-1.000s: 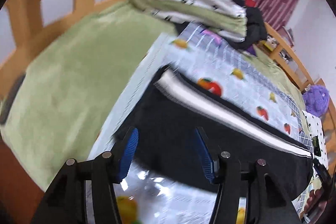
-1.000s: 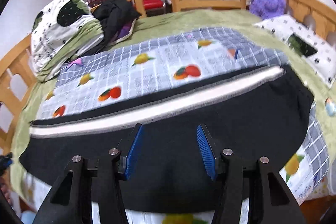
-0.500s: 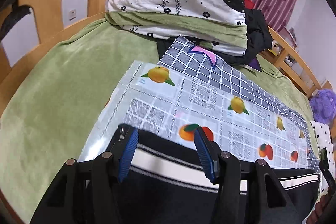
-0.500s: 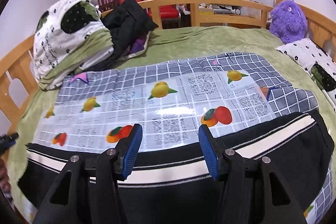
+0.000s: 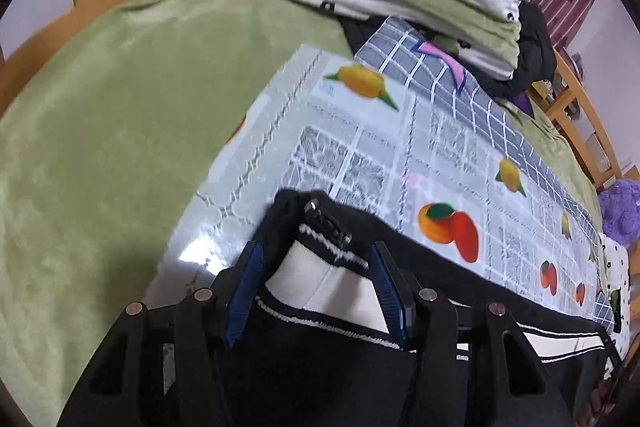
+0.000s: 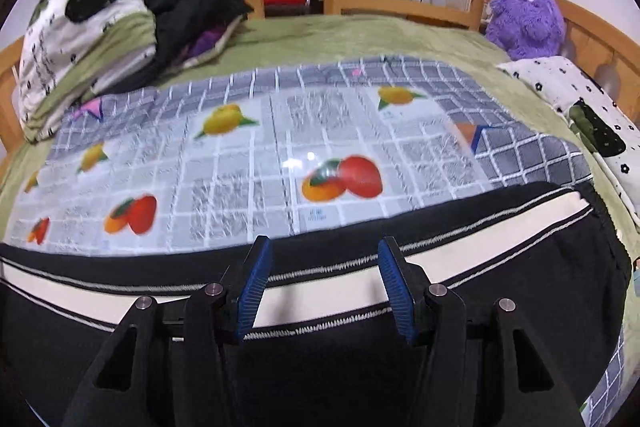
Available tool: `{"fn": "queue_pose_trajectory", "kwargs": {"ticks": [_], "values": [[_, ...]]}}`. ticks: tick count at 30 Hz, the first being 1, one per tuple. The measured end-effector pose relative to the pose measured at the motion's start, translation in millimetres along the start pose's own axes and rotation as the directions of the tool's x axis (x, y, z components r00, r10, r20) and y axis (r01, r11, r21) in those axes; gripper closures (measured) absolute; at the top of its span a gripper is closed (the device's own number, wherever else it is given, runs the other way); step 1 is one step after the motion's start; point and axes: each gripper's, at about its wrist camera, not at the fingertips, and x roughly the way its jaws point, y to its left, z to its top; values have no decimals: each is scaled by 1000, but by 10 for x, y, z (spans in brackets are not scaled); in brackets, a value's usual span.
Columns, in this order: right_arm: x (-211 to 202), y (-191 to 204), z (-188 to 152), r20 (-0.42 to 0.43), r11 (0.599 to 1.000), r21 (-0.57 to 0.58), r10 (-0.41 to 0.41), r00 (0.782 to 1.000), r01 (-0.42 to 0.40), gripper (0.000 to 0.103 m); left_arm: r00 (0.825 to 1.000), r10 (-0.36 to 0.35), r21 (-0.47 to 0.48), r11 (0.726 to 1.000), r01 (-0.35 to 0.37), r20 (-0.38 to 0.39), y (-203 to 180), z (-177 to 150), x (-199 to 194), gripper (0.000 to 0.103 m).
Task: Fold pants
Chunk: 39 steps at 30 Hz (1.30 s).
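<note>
Black fabric pants with white side stripe (image 6: 328, 283) lie flat on bed; left tongs (image 5: 316, 291) and right tongs (image 6: 326, 283), both spread wide, straddle stripe for grasping.

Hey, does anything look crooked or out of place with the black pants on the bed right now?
One end of the pants is bunched up between the open left gripper, its white stripe buckled and a zipper exposed. Under the right gripper the stripe lies flat.
</note>
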Motion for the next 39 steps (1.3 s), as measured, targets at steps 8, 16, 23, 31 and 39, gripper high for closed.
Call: {"fn": "queue_pose_trajectory", "kwargs": {"ticks": [8, 16, 23, 31, 39], "values": [[351, 101, -151, -107, 998, -59, -31, 994, 24, 48, 998, -22, 67, 998, 18, 51, -118, 30, -17, 90], [224, 79, -118, -34, 1000, -27, -9, 999, 8, 49, 990, -51, 19, 999, 49, 129, -1, 111, -223, 91], [618, 67, -174, -103, 998, -23, -54, 993, 52, 48, 997, -36, -24, 999, 38, 74, 37, 89, -24, 84], [608, 97, -67, -111, 998, 14, -52, 992, 54, 53, 991, 22, 173, 984, -45, 135, -363, -47, -303, 59], [78, 299, 46, 17, 999, -4, 43, 999, -43, 53, 991, 52, 128, 989, -68, 126, -85, -60, -489, 50]]}}
